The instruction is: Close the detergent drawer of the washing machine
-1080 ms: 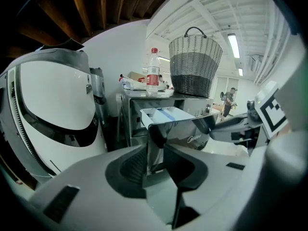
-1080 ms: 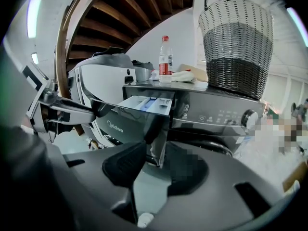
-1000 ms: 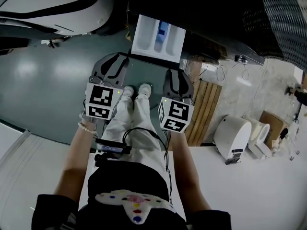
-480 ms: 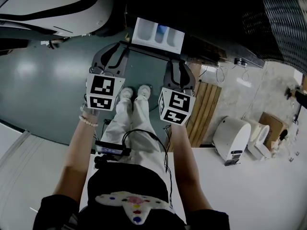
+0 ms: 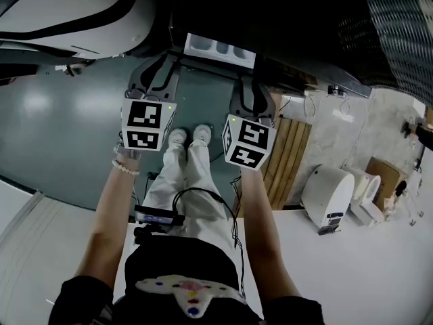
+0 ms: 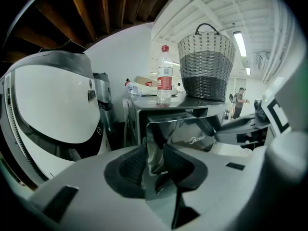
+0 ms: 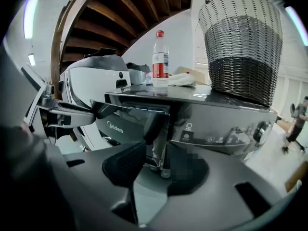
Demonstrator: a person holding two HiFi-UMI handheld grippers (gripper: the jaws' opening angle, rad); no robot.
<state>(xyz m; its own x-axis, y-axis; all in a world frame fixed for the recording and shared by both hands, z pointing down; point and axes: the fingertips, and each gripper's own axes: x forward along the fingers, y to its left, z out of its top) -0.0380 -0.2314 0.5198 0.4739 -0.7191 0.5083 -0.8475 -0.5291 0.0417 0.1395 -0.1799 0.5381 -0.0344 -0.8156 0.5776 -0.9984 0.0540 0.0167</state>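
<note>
"Midea" on detergent drawer front — red-labelled bottle atop washing machine.

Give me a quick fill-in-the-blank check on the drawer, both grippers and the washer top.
1. The detergent drawer is only ___ pushed in.
2. The left gripper and the right gripper both have jaws ___.
3. On the washing machine stand a woven basket and a plastic bottle with a ___ cap.
Missing: partly; apart; red.
</note>
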